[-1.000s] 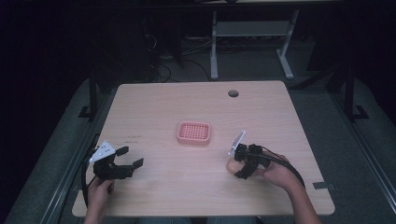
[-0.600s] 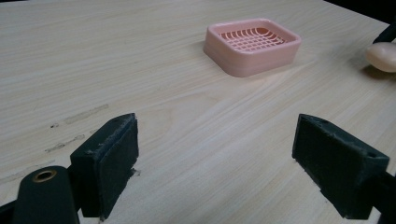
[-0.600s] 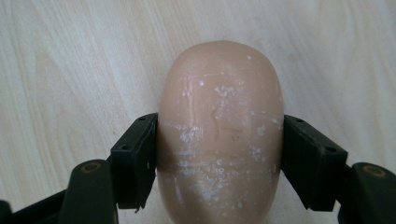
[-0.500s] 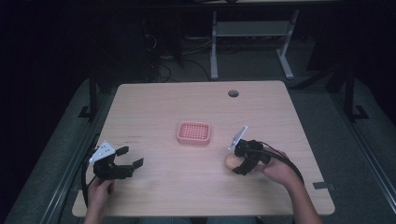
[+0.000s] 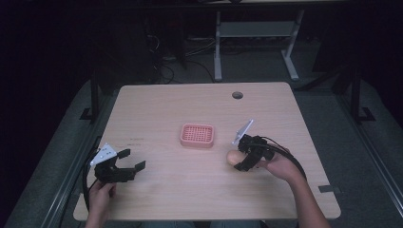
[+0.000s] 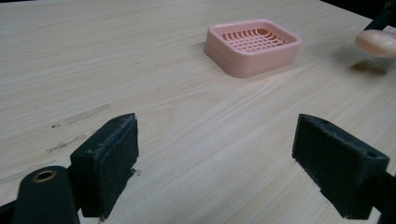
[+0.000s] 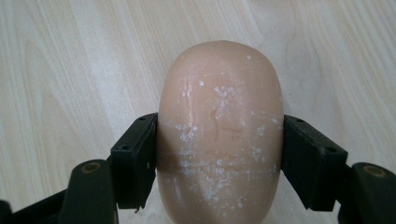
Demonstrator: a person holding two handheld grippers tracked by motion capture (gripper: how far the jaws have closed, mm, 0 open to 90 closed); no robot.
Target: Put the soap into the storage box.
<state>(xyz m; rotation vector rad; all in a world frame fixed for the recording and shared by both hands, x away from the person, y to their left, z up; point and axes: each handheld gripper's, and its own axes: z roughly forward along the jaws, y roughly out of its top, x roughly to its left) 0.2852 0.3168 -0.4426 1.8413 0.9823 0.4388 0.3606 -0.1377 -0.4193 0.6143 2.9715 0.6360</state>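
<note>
You are holding a bar of soap (image 7: 219,135) in your right gripper (image 5: 243,159). Its two black jaws are squeezing the soap from both sides, and the pads are pressing on it. The soap is peach colored, smooth and round at the end, with little white specks on it. In the left gripper view the soap (image 6: 377,43) is floating a bit above the wooden table (image 5: 166,109), with a small shadow under it.

The pink soap dish (image 5: 197,135) is sitting near the middle of the table. The soap (image 5: 232,158) is at about 4 o'clock from the dish, close to it but not touching.

Your left gripper (image 5: 127,165) is resting low over the table, far off at about 8 o'clock from the dish. Its jaws are standing wide apart with nothing between them but bare wood. Your left hand (image 5: 100,197) is gripping it from the near edge of the table.

A small round hole (image 5: 237,95) is sitting in the table at about 1 o'clock from the dish.
</note>
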